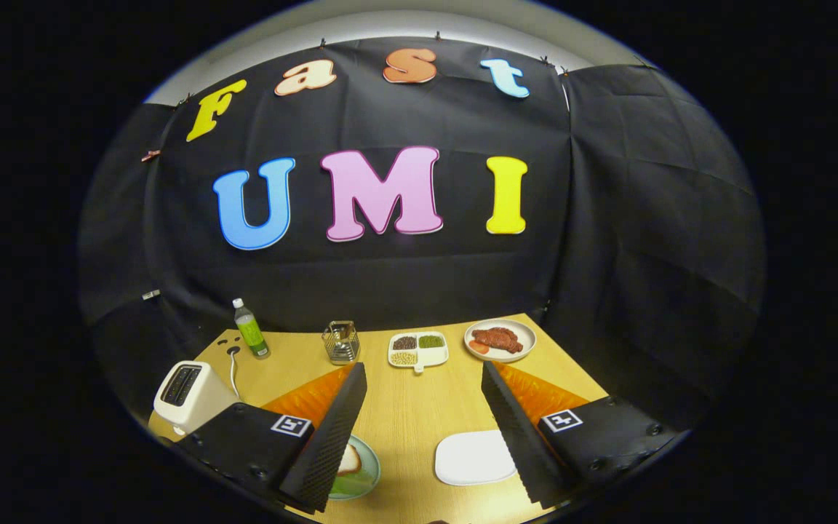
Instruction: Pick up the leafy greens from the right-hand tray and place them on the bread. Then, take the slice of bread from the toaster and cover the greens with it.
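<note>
we see our gripper (pixel 424 429) spread wide, holding nothing, above the wooden table (pixel 404 407). the leafy greens (pixel 346 485) lie by bread (pixel 348 461) on a green plate (pixel 366 477), beside an empty white tray (pixel 473 457); a white toaster (pixel 190 395) stands left.

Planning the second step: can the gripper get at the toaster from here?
Probably yes. The gripper is open above the table, and the toaster stands beside its left finger with its top slots uncovered.

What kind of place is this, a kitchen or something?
Probably a staged booth set up like a kitchen table: a wooden table in front of a black cloth wall, with a toaster and a plate of meat. The gripper hangs open above it.
</note>
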